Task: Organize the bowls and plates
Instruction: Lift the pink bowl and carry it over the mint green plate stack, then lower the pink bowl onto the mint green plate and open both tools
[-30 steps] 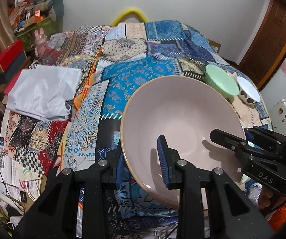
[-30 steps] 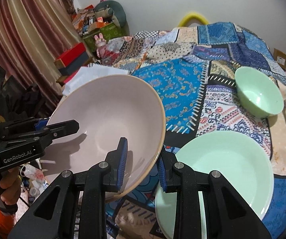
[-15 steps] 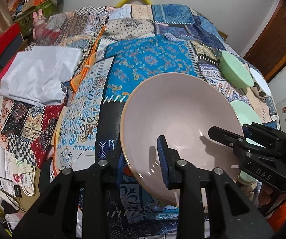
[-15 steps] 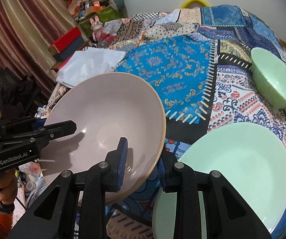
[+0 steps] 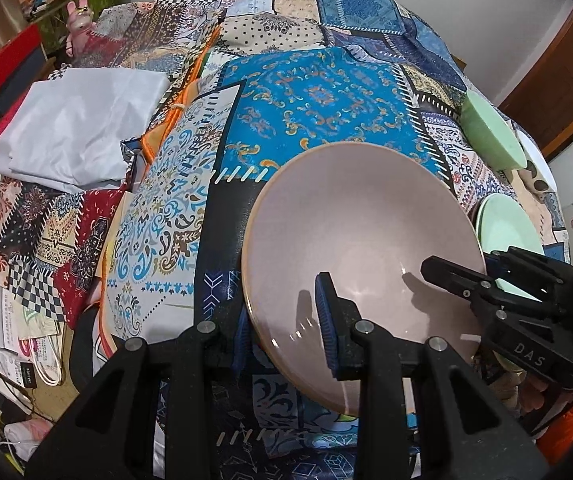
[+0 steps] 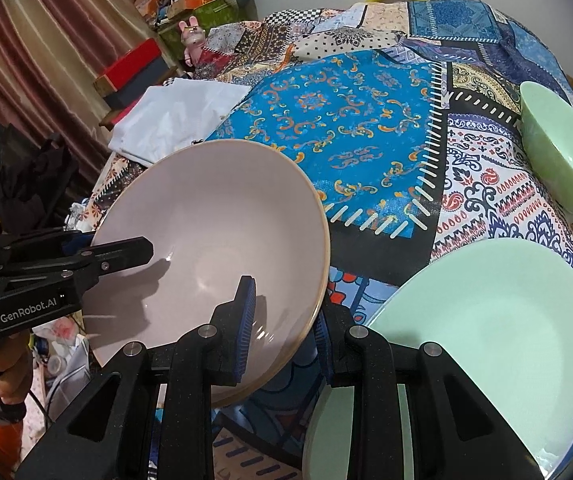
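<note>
- Left wrist view: the left hand-held gripper (image 5: 286, 332) is pinching the near rim of the big pink bowl (image 5: 362, 248), one blue pad inside the bowl, the other under its outer wall.
- And there is the right hand-held gripper (image 6: 284, 328), clamped on the opposite rim of the pink bowl (image 6: 210, 240) the same way. A two-handed carry, the bowl tipped a little and held just above the patchwork cloth (image 6: 350, 120).
- Where is it headed? My guess is a set-down, either on the cloth or onto the pale green plate (image 6: 494, 320) lying right beside it. I cannot tell which.
- To do it well: bring both sides down together, level the bowl before its foot meets anything, and let go only once it sits flat. Releasing one side early would swing the whole weight onto a single rim pinch.
- The bowl looks like glazed ceramic: smooth, glossy with small highlights, a wide shallow cone with a thin tan edge. Slick for ribbed pads, so a firm grip matters.
- The plate is flat, matte mint green and broad. A deeper green bowl (image 6: 558, 152) of matching colour sits further back on the right.
- The cloth is soft printed fabric with blue, red and checked panels, draped over a rounded surface that may be a table. A folded white sheet (image 5: 74, 132) lies at the left.
</note>
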### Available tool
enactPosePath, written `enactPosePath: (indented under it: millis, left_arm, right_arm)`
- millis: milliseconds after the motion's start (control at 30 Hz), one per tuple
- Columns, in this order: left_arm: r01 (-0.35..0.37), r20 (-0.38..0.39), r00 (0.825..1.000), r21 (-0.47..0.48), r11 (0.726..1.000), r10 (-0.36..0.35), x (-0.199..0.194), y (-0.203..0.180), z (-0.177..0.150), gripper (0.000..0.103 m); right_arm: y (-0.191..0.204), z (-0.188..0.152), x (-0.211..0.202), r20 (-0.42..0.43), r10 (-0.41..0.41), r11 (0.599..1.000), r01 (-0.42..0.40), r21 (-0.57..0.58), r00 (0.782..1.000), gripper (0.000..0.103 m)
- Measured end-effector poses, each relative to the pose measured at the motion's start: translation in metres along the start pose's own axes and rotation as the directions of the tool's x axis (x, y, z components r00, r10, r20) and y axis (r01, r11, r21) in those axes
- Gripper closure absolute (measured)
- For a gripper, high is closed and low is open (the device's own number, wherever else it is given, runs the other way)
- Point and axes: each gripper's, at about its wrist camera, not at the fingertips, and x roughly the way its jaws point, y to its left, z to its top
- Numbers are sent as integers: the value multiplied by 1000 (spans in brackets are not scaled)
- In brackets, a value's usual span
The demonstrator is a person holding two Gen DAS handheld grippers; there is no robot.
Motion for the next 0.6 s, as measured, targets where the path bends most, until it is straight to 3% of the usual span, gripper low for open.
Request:
enactPosePath:
  millis: [600]
  left_arm:
    - [-54, 101, 993, 4, 999, 54, -40, -9, 0, 73]
  right_arm:
    - [-8, -3, -45, 101, -24, 1000, 24, -4, 995, 75]
